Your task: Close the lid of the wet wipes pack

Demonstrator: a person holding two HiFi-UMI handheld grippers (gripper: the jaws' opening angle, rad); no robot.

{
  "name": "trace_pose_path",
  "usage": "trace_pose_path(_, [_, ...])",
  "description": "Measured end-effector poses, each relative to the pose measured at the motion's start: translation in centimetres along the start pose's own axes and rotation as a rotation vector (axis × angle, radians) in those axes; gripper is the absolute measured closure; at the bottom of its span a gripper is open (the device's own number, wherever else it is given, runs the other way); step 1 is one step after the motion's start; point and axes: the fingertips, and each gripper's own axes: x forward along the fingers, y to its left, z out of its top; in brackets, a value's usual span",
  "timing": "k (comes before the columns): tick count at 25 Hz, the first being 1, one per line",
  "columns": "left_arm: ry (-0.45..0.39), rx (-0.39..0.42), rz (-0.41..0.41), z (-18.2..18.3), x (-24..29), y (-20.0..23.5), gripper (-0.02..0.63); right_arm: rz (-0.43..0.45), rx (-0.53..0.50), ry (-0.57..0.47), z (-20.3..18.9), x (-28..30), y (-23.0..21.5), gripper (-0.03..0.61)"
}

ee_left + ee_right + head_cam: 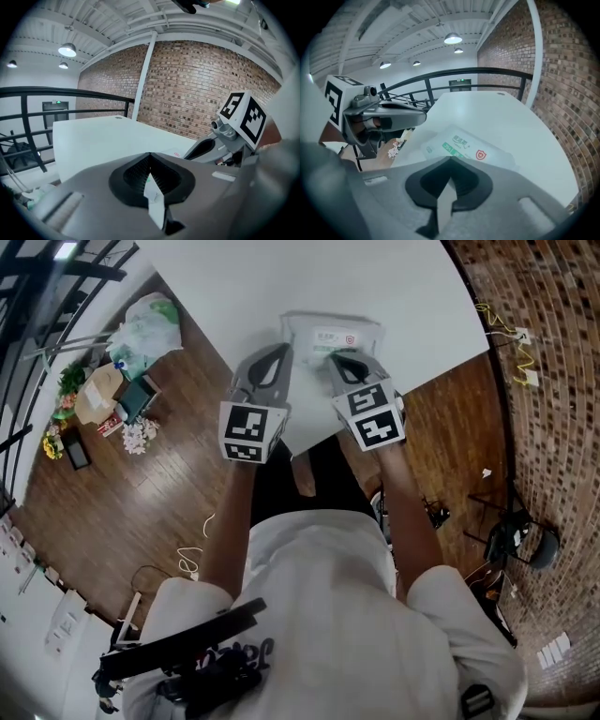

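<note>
Head view first: both of the person's forearms reach forward and down from the body, side by side, so the two grippers sit over the near edge of the white bench [281,287]. The left gripper [279,351] is just to the left of the wet wipes pack [333,334] and points away from the person, with its marker cube nearest the body. The right gripper [336,356] runs nearly parallel to it, and its tip overlaps the pack's near edge from this angle. I honestly can't tell if it's touching the pack or just hovering above it. In the left gripper view the fingers [131,176] are pressed together at the tip with nothing pinched between them, and there's only bare bench ahead, with the other gripper off to the right. It's the same in the right gripper view: the fingers [426,180] meet at the tip and are empty, and the pack [471,149] lies flat on the bench just past them, label side up with green print and a little red shield mark. The pack sits near the bench's front edge, in front of and between the two tips, closer to the right one. I can't make out from any view whether its lid is up or down.
</note>
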Motion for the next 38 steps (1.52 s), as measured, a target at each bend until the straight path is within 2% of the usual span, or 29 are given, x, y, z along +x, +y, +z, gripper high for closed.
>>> trace_pose_path(4, [-0.047, 0.053, 0.032, 2.9, -1.4, -0.7, 0.598, -0.027, -0.017, -0.136, 1.8, -2.4, -0.2, 0.592])
trace_pose_path(12, [-0.151, 0.052, 0.105, 7.4, -5.9, -5.6, 0.597, -0.081, -0.038, -0.494, 5.9, -12.1, 0.0, 0.592])
trace_pose_path(17, [-0.246, 0.079, 0.124, 11.0, -11.0, -7.6, 0.597, -0.134, -0.042, -0.656, 8.0, -18.1, 2.6, 0.592])
trace_pose_path(20, [-0.316, 0.103, 0.105, 12.8, -13.9, -8.8, 0.597, -0.176, -0.039, -0.737, 8.4, -21.1, 4.8, 0.593])
trace_pose_path(24, [-0.362, 0.119, 0.068, 12.4, -18.2, -11.2, 0.598, -0.235, -0.007, -0.798, 6.9, -24.3, 8.5, 0.593])
trace_pose_path(28, [-0.378, 0.140, 0.045, 10.2, -23.1, -13.6, 0.598, -0.282, 0.047, -0.826, 4.2, -27.1, 13.1, 0.593])
trace_pose_path(32, [-0.384, 0.125, 0.025, 7.8, -27.8, -14.8, 0.598, -0.328, 0.066, -0.832, 1.8, -29.1, 17.6, 0.593])
trace_pose_path(38, [-0.426, 0.143, -0.006, 8.2, -30.9, -17.9, 0.598, -0.395, 0.058, -0.847, 0.1, -33.0, 19.4, 0.593])
